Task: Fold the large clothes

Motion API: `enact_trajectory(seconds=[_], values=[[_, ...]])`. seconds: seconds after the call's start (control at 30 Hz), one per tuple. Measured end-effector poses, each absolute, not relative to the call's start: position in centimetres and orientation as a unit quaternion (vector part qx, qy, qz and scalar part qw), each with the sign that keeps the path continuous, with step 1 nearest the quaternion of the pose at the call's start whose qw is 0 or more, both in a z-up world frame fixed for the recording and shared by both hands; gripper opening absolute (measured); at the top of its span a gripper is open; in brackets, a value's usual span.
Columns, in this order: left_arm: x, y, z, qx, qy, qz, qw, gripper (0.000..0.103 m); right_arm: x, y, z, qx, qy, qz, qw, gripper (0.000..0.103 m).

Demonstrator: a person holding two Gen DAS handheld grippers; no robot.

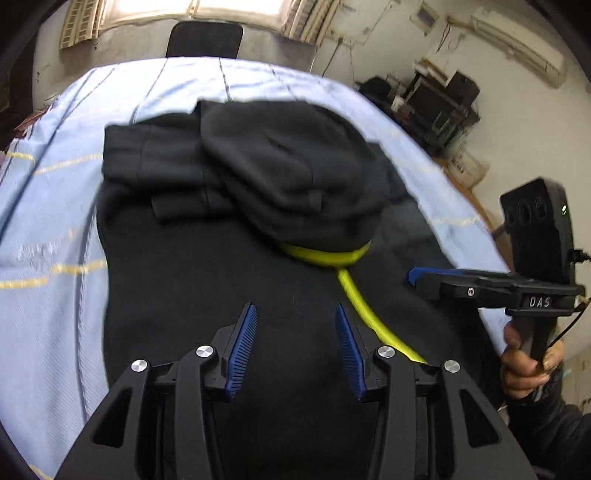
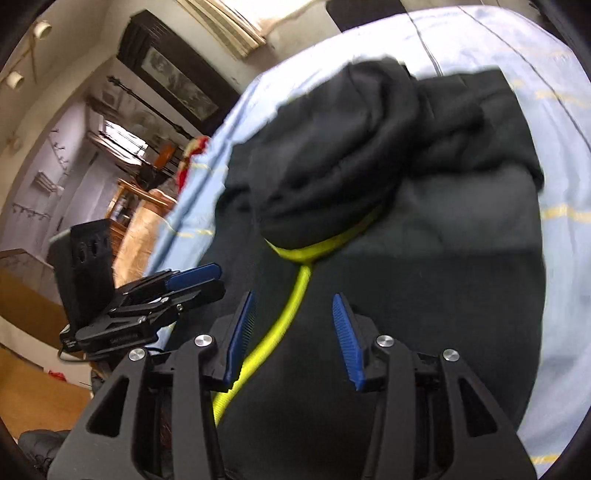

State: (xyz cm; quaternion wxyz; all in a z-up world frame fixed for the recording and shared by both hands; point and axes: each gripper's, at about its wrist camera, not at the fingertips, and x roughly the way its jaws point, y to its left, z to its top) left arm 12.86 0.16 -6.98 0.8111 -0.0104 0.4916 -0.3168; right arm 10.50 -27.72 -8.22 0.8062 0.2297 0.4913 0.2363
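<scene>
A: Entry, garment position; the black hooded jacket lies flat on the light blue striped sheet, hood turned over the upper body, lime-yellow zip trim running from the collar down the front

B: Confirmed from the right wrist view; jacket fills most of the frame, hood bunched above the collar, yellow trim passing under the right claw's left pad; sheet visible along the right side and top

A: Sleeves; one dark sleeve lies folded across the upper left of the body, cuff end near the hood; details soft, the frame is blurred

B: Left claw; blue ribbed pads apart, nothing between them, only jacket fabric below; whether they touch the cloth I cannot tell

A: Right claw; pads likewise apart, nothing gripped; yellow trim seen in the gap, lying on the jacket

B: Cross-check; right claw appears in the left view at the jacket's right edge, its handle in a hand; left claw appears in the right view at the jacket's left edge

A: Surroundings; dark chair back beyond the sheet's far edge, bright window behind it; shelving with clutter at right, blurred
</scene>
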Motion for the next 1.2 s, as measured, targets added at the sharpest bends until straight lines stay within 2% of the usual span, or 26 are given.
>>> enact_trajectory(seconds=[0.27, 0.37, 0.43, 0.5, 0.57, 0.97, 1.2], values=[[11.6, 6.1, -8.5, -0.054, 0.493, -0.279, 0.822, 0.044, 6.2, -34.2, -10.1, 0.277, 0.486, 0.175, 0.811, 0.04], [10.8, 8.4, -8.1, -0.075, 0.491, -0.275, 0.823, 0.037, 4.5, -36.6, -10.4, 0.299, 0.478, 0.166, 0.809, 0.039], [10.1, 9.6, -7.3, -0.06, 0.482, -0.239, 0.841, 0.045, 3.5, -37.5, -9.9, 0.305, 0.469, 0.157, 0.814, 0.04], [9.7, 10.8, -6.4, -0.061, 0.47, -0.226, 0.851, 0.048, 2.1, -38.2, -8.7, 0.299, 0.449, 0.136, 0.831, 0.056], [9.4, 11.9, -5.8, -0.082, 0.468, -0.237, 0.848, 0.053, 0.9, -38.7, -7.6, 0.283, 0.429, 0.123, 0.849, 0.06], [9.4, 8.8, -8.2, -0.065, 0.494, -0.286, 0.818, 0.06, 1.0, -37.1, -10.3, 0.262, 0.449, 0.142, 0.842, 0.06], [7.5, 9.1, -8.2, -0.069, 0.498, -0.302, 0.81, 0.06, 0.9, -35.4, -10.4, 0.246, 0.453, 0.17, 0.84, 0.062]])
